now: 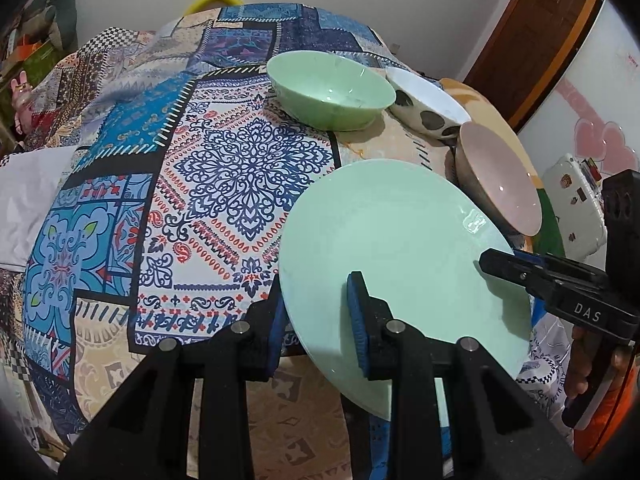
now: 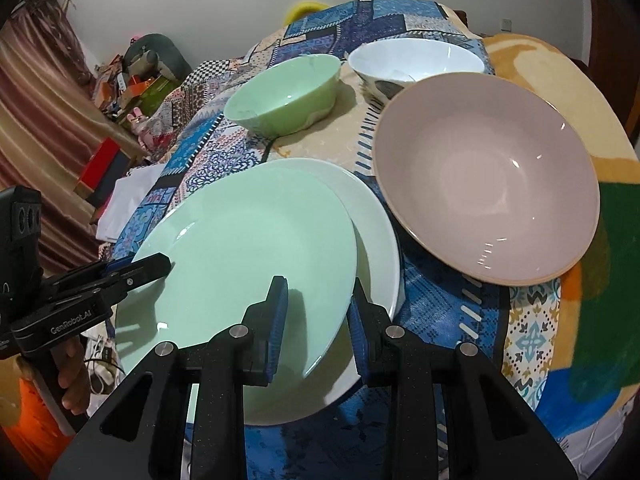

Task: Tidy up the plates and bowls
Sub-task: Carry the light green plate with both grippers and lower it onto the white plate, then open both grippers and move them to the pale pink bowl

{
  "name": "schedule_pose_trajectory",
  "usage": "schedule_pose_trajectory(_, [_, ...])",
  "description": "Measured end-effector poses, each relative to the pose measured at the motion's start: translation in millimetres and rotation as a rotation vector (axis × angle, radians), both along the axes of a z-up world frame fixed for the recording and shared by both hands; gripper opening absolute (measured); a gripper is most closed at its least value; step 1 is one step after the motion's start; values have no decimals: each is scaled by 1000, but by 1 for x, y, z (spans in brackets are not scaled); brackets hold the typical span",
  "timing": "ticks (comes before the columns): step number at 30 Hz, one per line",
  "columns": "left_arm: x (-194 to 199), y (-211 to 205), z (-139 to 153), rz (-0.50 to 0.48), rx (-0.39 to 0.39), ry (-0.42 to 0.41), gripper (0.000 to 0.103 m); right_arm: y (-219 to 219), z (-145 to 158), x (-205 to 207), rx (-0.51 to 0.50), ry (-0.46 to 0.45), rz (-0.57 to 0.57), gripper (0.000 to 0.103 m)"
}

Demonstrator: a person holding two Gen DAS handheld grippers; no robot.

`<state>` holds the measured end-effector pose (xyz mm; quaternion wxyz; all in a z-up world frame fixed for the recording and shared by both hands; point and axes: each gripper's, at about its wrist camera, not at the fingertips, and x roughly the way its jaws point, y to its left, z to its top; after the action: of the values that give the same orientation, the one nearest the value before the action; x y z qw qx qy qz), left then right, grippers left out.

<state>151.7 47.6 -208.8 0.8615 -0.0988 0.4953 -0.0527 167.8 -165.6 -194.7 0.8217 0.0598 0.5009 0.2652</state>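
A mint green plate (image 1: 400,248) (image 2: 248,248) is tilted over a white plate (image 2: 376,232) on the patterned cloth. My left gripper (image 1: 318,320) straddles the green plate's near-left rim with a wide gap between its jaws, and whether its pads touch the rim is unclear. My right gripper (image 2: 316,320) straddles the green plate's right rim, also with a gap. Each gripper shows in the other's view: the right one (image 1: 496,258) and the left one (image 2: 160,266). Behind stand a green bowl (image 1: 330,88) (image 2: 282,94), a white spotted bowl (image 1: 428,106) (image 2: 416,62) and a pink bowl (image 1: 498,176) (image 2: 486,196).
The patterned cloth (image 1: 224,168) covers a rounded surface that drops off at the near edge. A white cloth (image 1: 28,196) lies at the left. Boxes and clutter (image 2: 132,84) sit far left. A wooden door (image 1: 532,36) and a white case (image 1: 576,200) are at the right.
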Motion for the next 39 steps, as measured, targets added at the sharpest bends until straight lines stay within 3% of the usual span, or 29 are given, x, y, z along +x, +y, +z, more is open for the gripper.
schedule_pose_trajectory(17, [13, -3, -4, -4, 30, -1, 29, -3, -6, 4, 30, 16, -5, 27])
schedule_pose_trajectory(23, [16, 0, -14, 0, 25, 46, 28, -5, -6, 4, 39, 17, -8, 27])
schedule_pose_trajectory(28, [12, -8, -18, -12, 75, 34, 28, -7, -5, 4, 39, 12, -10, 27])
schedule_pose_trajectory(37, [1, -8, -2, -21, 103, -10, 28, -21, 15, -7, -8, -81, -39, 27])
schedule_pose_trajectory(39, [-3, -9, 8, -17, 113, -34, 34, -25, 23, -8, -14, -106, -49, 27])
